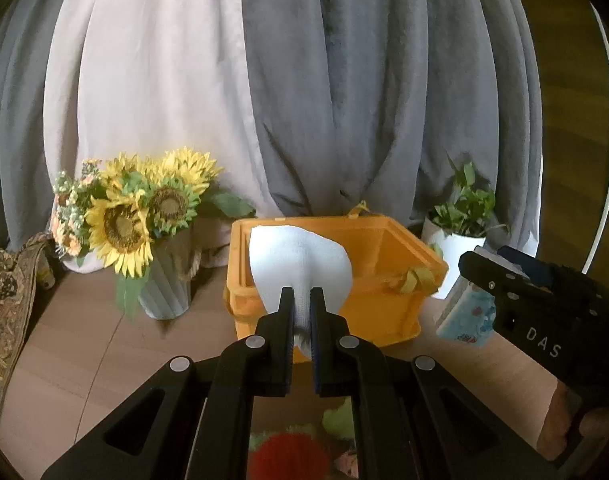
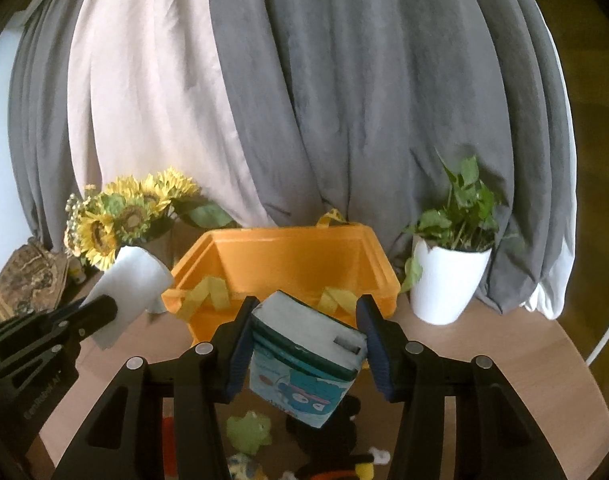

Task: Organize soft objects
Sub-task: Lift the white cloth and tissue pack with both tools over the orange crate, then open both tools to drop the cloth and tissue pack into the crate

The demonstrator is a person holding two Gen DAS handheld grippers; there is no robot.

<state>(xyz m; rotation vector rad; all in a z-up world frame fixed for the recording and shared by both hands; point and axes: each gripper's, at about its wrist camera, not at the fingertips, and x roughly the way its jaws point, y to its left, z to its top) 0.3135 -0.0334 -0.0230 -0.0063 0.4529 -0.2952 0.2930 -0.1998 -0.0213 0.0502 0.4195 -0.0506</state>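
Note:
My left gripper (image 1: 302, 294) is shut on a white folded cloth (image 1: 300, 264) and holds it just in front of the open orange storage box (image 1: 384, 252). In the right wrist view this gripper (image 2: 100, 308) and its cloth (image 2: 132, 284) are left of the box (image 2: 288, 252). My right gripper (image 2: 306, 306) is shut on a blue tissue pack with a cartoon print (image 2: 304, 356), held above the table in front of the box. In the left wrist view the right gripper (image 1: 476, 264) and pack (image 1: 466, 316) are right of the box.
A sunflower vase (image 1: 144, 224) stands left of the box and a white potted plant (image 2: 448, 276) right of it. Grey and white curtains hang behind. Soft toys, a green one (image 2: 250, 432), a red one (image 1: 288, 454) and a dark one (image 2: 328, 448), lie on the wooden table (image 2: 504, 344) below the grippers.

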